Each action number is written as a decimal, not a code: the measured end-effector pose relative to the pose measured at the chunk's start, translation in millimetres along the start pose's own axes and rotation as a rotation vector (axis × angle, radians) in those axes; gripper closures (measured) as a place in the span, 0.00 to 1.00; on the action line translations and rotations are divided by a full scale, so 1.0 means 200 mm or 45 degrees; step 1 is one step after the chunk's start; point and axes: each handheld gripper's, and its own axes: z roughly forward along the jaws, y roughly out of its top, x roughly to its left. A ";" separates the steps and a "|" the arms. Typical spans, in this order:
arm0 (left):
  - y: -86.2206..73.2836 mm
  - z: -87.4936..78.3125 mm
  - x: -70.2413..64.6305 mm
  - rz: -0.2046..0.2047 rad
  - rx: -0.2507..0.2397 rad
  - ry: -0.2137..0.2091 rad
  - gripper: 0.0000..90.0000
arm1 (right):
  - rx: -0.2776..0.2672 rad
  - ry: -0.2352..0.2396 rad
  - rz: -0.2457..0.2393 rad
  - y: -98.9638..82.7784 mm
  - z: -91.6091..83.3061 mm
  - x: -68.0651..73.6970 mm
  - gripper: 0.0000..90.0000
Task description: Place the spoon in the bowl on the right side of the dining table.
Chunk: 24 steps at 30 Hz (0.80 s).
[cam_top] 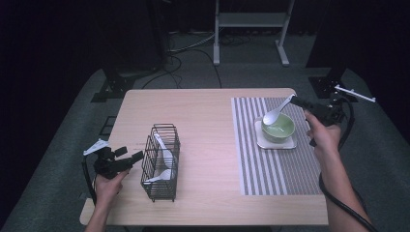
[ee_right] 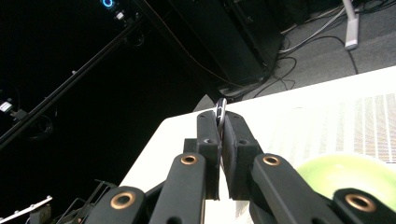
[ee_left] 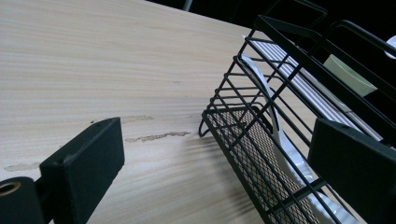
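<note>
The right gripper (cam_top: 296, 101) is clamping the handle of a white spoon (cam_top: 273, 115), its jaws pressed together on the thin handle, which is poking out between the pads in the right gripper view (ee_right: 220, 112). The spoon is slanting down to the left, and its scoop is sitting over the rim of a pale green bowl (cam_top: 279, 129); whether the scoop is touching the bowl is not clear. The bowl is resting on a small square white tray (cam_top: 263, 141), which is lying on a grey striped mat (cam_top: 270, 169) on the right half of the wooden bench (cam_top: 208, 125). On the left half, a black wire basket (cam_top: 161, 162) is standing upright and holding two more white spoons (cam_top: 164, 153). The left gripper (cam_top: 137, 157) is hovering just beside the basket's left side with its jaws standing wide apart and gripping nothing; in the left gripper view the basket's corner (ee_left: 219, 119) is lying between the two pads without touching them
</note>
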 end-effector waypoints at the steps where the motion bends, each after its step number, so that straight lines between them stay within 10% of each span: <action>1: 0.00 0.00 0.00 0.000 0.000 0.000 0.03 | 0.000 0.000 0.000 0.00 0.00 0.00 0.95; 24: 0.00 0.01 0.00 -0.005 0.003 -0.001 0.03 | -0.007 -0.080 0.013 0.00 0.01 -0.09 0.95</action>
